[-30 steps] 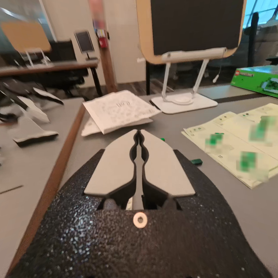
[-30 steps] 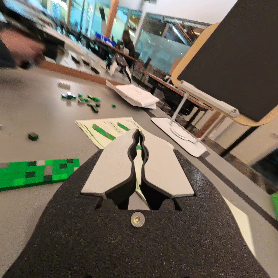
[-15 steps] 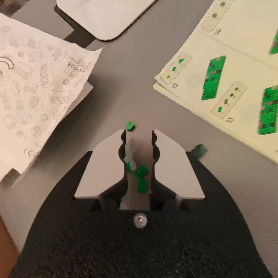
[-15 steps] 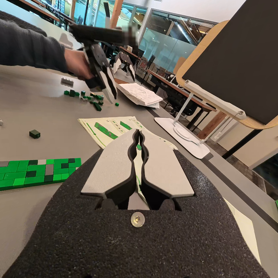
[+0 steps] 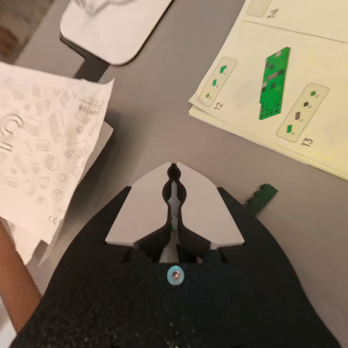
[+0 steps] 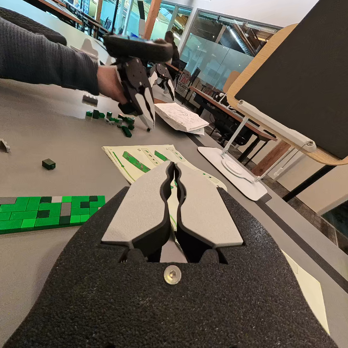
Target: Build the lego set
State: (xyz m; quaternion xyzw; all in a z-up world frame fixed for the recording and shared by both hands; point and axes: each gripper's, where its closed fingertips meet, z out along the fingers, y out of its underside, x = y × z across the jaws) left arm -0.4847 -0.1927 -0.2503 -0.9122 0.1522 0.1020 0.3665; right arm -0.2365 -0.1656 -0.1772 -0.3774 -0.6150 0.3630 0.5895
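Lego panel point(image 6: 50, 212), a flat assembly of green, dark green and grey tiles, lies on the grey counter point(image 6: 66, 146) to the left of my right gripper point(image 6: 174, 165). My right jaws are closed tip to tip with nothing between them, held above the open instruction booklet point(image 6: 143, 156).

Loose lego pieces point(image 6: 120, 120), mostly green with a few grey ones, lie scattered farther back on the counter. My left gripper point(image 6: 149, 124) points down just beside this pile, near the white printed paper bag point(image 6: 180, 118). A tiny dark piece point(image 6: 148, 129) shows right at its tips; from the right wrist view I cannot tell whether it is gripped or lies on the counter. In the left wrist view, my left gripper point(image 5: 174, 165) has its jaws brought together at the tips, and whatever is at the tips is hidden there. A dark green plate point(image 5: 261, 197) lies on the counter just to the right of these jaws, partly under the gripper body.

A single dark green brick point(image 6: 48, 163) sits apart, between the panel and the pile. A white stand base point(image 6: 233, 169) rests near the counter's far edge, beyond the booklet.
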